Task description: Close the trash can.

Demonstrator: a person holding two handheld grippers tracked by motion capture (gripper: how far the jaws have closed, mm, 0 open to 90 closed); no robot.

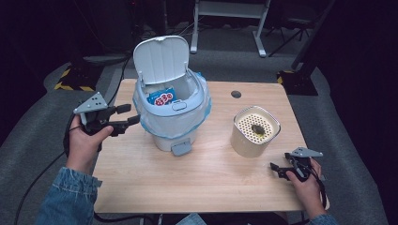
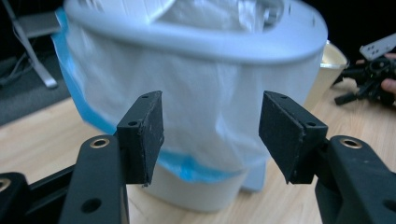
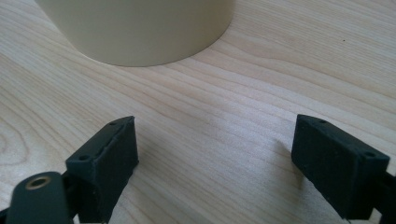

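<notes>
Bin (image 1: 171, 117) sits on the table (image 1: 197, 183) left of centre, approx. 10 o'clock from mid-table in the high view. White body, lid (image 1: 162, 58) flipped up and leaning back toward 12. Liner bag (image 1: 199, 115), white w/ blue edge, folded over the rim and hanging down the outside. Inside, a blue packet (image 1: 161, 97) w/ red-white print lies toward the back left. Grey pedal (image 1: 180, 149) sticks out at the base, at 6.

Left gripper (image 1: 133, 115) is at 9 o'clock of the bin, just beside the liner, held in the left hand (image 1: 84, 143) above the table's left edge, jaws pointing toward 3. Jaws stand apart, nothing between them, pads not pressing on anything. In the left gripper view the bin's bagged wall (image 2: 205, 107) is straight ahead past the pads (image 2: 149, 135); can't tell if the tips touch the bag.

Cream container (image 1: 255, 131) w/ perforated insert and a dark lump in it stands at 3 o'clock of the bin, well apart. Small dark disc (image 1: 236, 94) in the tabletop at 12 of that container.

Right gripper (image 1: 274, 168) is near the table's right front corner, approx. 5 o'clock of the cream container, in the right hand (image 1: 307, 185), low over the wood. Jaws apart, empty; in the right gripper view bare wood lies between them and the container's base (image 3: 135, 32) is ahead, not touching.
</notes>
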